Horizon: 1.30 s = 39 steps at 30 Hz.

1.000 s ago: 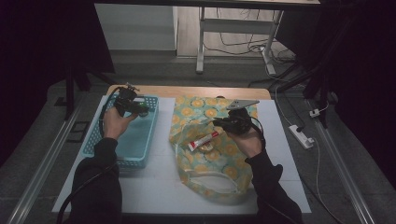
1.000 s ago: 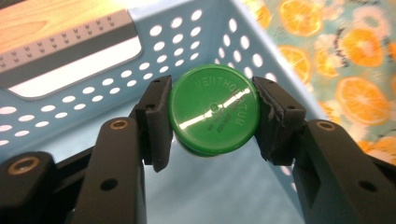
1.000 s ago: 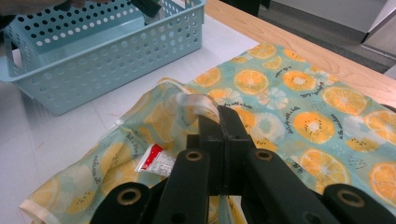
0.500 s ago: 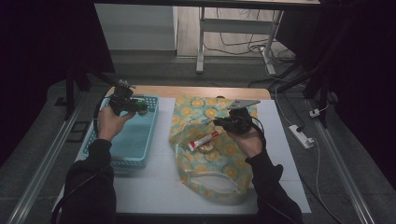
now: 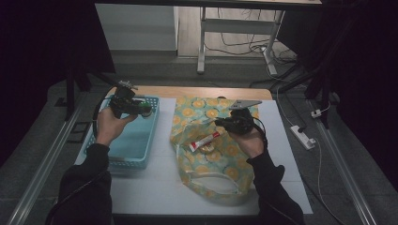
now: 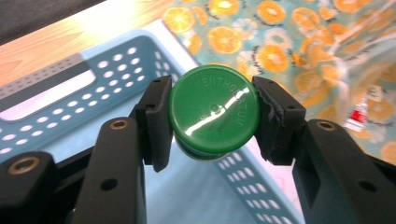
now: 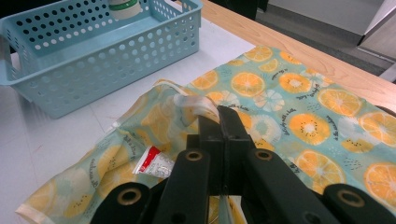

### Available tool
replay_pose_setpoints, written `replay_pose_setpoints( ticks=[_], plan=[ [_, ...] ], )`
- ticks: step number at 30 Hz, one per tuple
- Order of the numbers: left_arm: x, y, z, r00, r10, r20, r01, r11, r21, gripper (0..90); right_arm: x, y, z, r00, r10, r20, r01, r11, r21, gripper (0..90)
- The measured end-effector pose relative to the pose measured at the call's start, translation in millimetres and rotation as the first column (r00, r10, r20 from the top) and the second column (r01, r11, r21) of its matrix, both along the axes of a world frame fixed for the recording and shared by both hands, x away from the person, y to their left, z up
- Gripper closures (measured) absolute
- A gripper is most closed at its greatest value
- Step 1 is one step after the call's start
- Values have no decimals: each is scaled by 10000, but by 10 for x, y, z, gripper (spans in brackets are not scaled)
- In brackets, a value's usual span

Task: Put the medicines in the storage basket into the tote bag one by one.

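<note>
While the green-capped jar (image 6: 214,116) sits clamped between the left gripper (image 5: 129,104)'s two pads, it hangs clear above the blue basket (image 5: 123,143), over the basket's far end and near the corner that faces the bag. In the left gripper view the cap fills the gap between the jaws, one pad pressed to each side of it, with the basket's perforated wall below and beyond. Off to that gripper's right lies the orange-print cloth bag (image 5: 213,161), flat on the white tabletop (image 5: 155,187) with its mouth held up.

The right gripper (image 7: 218,121) has its jaws tight together on a fold of the bag's rim, pinching the fabric and lifting it so the opening stays wide. Just below and to the left of those jaws, a red-and-white tube (image 7: 155,164) lies in the bag's mouth, half on the cloth.

As I read it, the work is moving things from the basket into the bag. The tube looks already delivered, so one item is done. The jar is picked and raised but not yet across; it has to travel over the basket's near wall, past the strip of tabletop, and down into the opening beside the tube, then be let go. I can see nothing else lying in the basket, though its near end is partly hidden by the left forearm (image 5: 96,154), so the jar may well be the last piece.
</note>
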<state>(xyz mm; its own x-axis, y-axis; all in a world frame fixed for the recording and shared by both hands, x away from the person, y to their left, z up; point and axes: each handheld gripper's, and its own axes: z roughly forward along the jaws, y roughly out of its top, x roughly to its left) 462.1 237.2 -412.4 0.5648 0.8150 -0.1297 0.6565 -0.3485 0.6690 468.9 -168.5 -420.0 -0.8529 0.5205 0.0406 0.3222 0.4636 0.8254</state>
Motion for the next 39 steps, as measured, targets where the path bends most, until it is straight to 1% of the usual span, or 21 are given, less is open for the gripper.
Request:
replay_pose_setpoints(
  ticks=[4,6,9,13,17,23,27,30,39],
  plan=[
    [-51,-95,10,9997,-249,26,249,9997,-70,516,3,-2,-3,10000,-20,4,20,10000,-16,900],
    [-69,-149,7,9992,-386,48,386,9993,-2,516,4,-3,-5,10000,-21,-16,21,10000,-37,900],
    [-87,-224,0,9983,-575,60,575,9983,-33,516,6,-2,-9,10000,-17,-31,17,10000,-31,900],
    [-110,-327,-7,9961,-874,71,874,9962,31,516,7,-2,-10,10000,-8,-35,8,10000,-33,900],
    [-143,-446,-16,9928,-1191,101,1191,9929,18,516,5,-4,-4,10000,-11,-16,11,10000,-34,900],
    [-187,-641,-50,9857,-1678,125,1678,9858,-27,516,3,2,-8,10000,26,-12,-26,10000,-48,900],
    [-202,-772,-66,9798,-1997,112,1997,9798,-56,516,3,6,-11,10000,24,-21,-24,10000,-60,900],
    [-214,-887,-73,9733,-2291,109,2292,9734,-52,516,5,7,-14,10000,30,-35,-30,10000,-75,900],
    [-284,-1241,-90,9487,-3158,154,3160,9488,-61,516,2,9,-12,10000,49,-25,-49,10000,-79,900]
  ],
)
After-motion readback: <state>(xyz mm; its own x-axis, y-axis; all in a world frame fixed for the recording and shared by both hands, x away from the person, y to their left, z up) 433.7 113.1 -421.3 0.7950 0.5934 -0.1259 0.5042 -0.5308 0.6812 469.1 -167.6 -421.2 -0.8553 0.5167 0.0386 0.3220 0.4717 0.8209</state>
